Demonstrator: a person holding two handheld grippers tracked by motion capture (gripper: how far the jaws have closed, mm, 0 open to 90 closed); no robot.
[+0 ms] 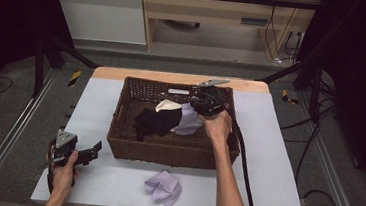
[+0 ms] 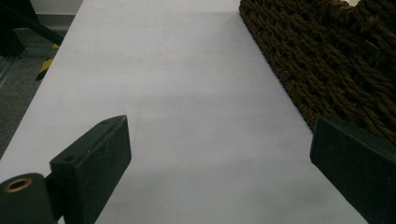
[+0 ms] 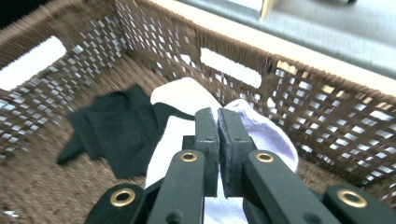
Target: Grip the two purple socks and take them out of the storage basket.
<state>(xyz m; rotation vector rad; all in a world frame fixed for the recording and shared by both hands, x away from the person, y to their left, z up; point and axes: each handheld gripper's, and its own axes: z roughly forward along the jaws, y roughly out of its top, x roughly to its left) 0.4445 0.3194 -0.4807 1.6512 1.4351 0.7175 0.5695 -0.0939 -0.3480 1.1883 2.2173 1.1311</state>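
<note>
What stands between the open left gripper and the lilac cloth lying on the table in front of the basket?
Nothing visible does: bare white table lies between the left gripper and the lilac cloth; the basket sits behind that path.

Dark brown woven basket (image 1: 166,152) w/ black (image 1: 157,121), cream (image 1: 168,105) & lavender cloths (image 1: 189,121); lavender cloth (image 1: 163,187) on white table cover (image 1: 95,110).
</note>
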